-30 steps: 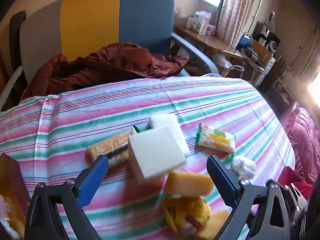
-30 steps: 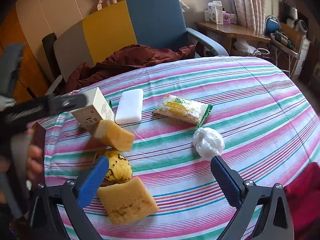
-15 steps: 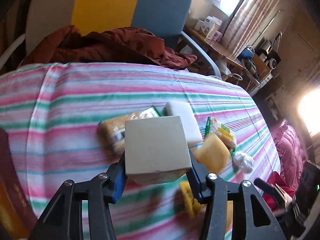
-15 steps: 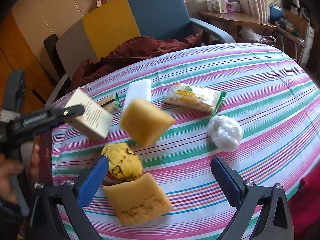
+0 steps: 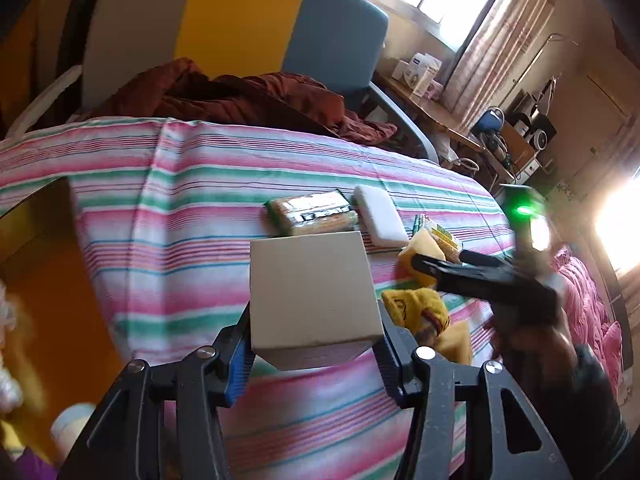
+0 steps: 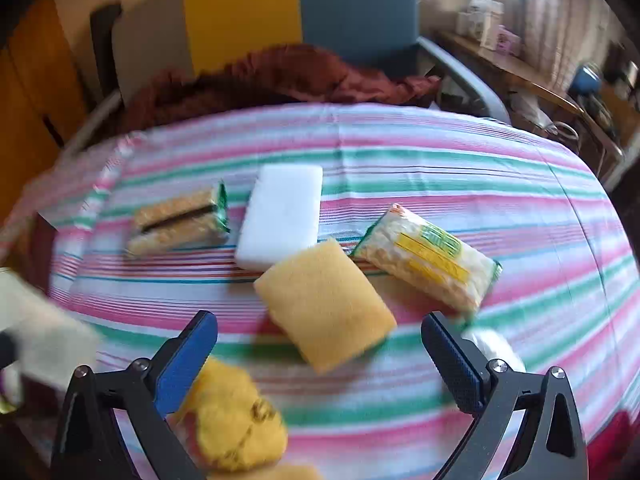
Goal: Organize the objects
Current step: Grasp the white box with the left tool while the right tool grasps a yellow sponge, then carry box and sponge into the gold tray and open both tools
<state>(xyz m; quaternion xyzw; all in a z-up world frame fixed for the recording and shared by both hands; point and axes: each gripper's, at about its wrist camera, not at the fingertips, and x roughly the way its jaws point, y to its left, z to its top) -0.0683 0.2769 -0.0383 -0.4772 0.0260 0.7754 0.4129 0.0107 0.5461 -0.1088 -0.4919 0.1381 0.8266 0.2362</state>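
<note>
Box (image 5: 312, 296), beige cardboard, clamped between the pads of the left gripper (image 5: 314, 356), lifted above the striped tablecloth (image 5: 180, 216). Right gripper (image 6: 320, 356) spread wide, holding nothing, above a yellow sponge (image 6: 326, 312) on the cloth. Beyond: white block (image 6: 282, 216), noodle packet (image 6: 430, 256), cracker packet (image 6: 180, 220). Nearer: blurred yellow plush toy (image 6: 230, 420).
</note>
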